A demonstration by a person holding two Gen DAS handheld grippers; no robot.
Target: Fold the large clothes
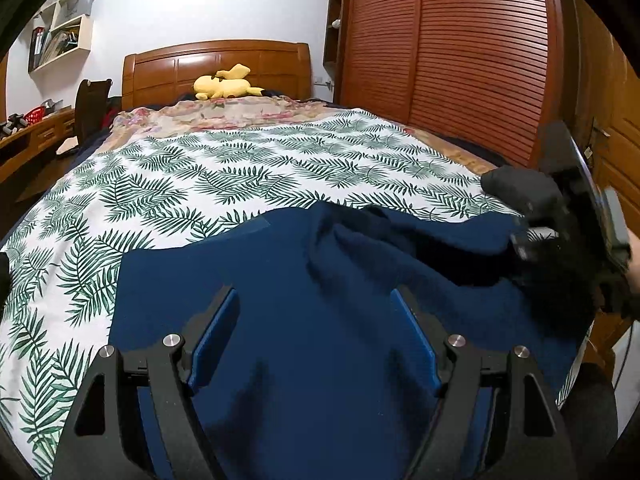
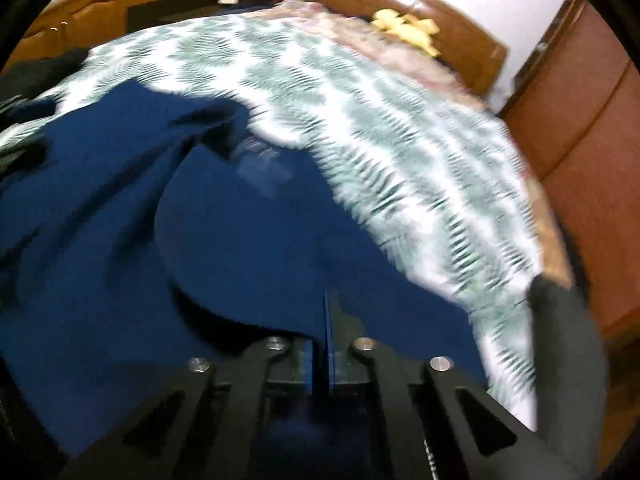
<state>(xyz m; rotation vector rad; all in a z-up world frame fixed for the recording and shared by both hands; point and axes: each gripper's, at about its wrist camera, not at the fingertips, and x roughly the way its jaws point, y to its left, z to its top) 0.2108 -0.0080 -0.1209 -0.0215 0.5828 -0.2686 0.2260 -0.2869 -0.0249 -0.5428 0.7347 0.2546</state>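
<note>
**Right gripper pinched shut at the garment's edge, left one poised wide over it**

While the dark blue garment (image 1: 304, 320) lies spread on the near end of the bed, over the leaf-print sheet (image 1: 168, 184), the work looks to be at an early step: taking hold before a fold. The left gripper (image 1: 316, 312) hangs just above the cloth with its jaws wide and nothing between them. In the right wrist view the right gripper (image 2: 326, 320) has its blue pads drawn together, with only a thin slit showing. Blue cloth sits directly around the tips, but blur and the low angle leave it unclear whether any fabric is caught between the pads. From the left wrist view that gripper is a dark blurred shape at the garment's right side, where the cloth is rumpled into ridges.

My judgement is that the next move calls for the left gripper to come down and close on its own side of the garment, so both edges can be lifted together. If the right pads hold nothing, that grasp needs retaking first.
</note>
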